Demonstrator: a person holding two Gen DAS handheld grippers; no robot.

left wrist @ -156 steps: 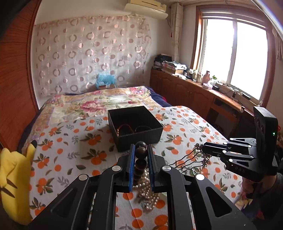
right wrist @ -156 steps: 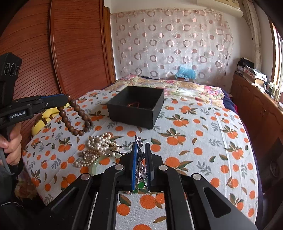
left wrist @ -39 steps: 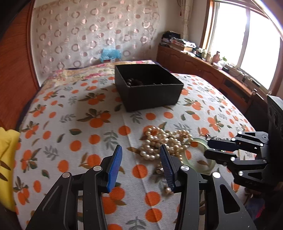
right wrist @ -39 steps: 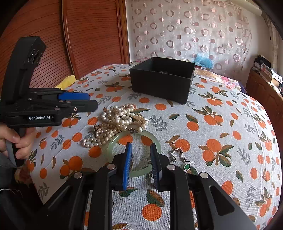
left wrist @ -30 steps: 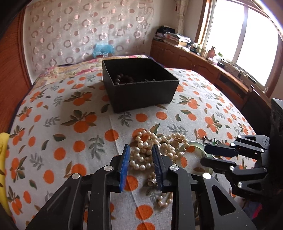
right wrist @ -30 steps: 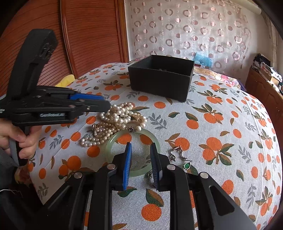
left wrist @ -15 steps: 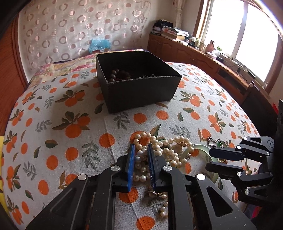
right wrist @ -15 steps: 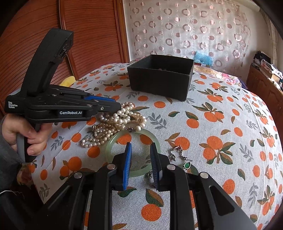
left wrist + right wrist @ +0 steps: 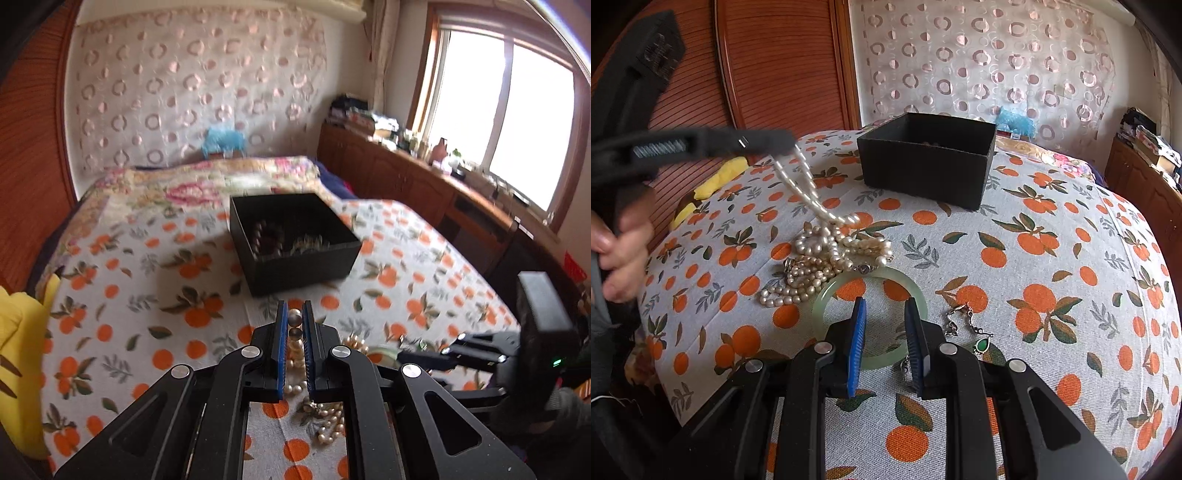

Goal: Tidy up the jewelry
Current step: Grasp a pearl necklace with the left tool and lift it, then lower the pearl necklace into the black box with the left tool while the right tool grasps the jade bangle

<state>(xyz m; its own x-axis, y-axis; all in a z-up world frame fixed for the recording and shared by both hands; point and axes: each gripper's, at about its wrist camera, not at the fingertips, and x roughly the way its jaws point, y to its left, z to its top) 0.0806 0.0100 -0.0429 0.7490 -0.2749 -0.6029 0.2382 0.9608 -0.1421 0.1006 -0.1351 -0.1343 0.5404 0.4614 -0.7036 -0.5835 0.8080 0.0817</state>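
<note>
My left gripper (image 9: 294,326) clamped on pearl necklace (image 9: 827,240); strand lifted, rest heaped mid-bed. Step: carry pearls to black box (image 9: 295,240) farther up bedspread (image 9: 1071,266). Next: lift tail clear; may snag. My right gripper (image 9: 884,341) part open, empty, over jade bangle (image 9: 827,301); green pendant chain (image 9: 975,338) beside.
</note>
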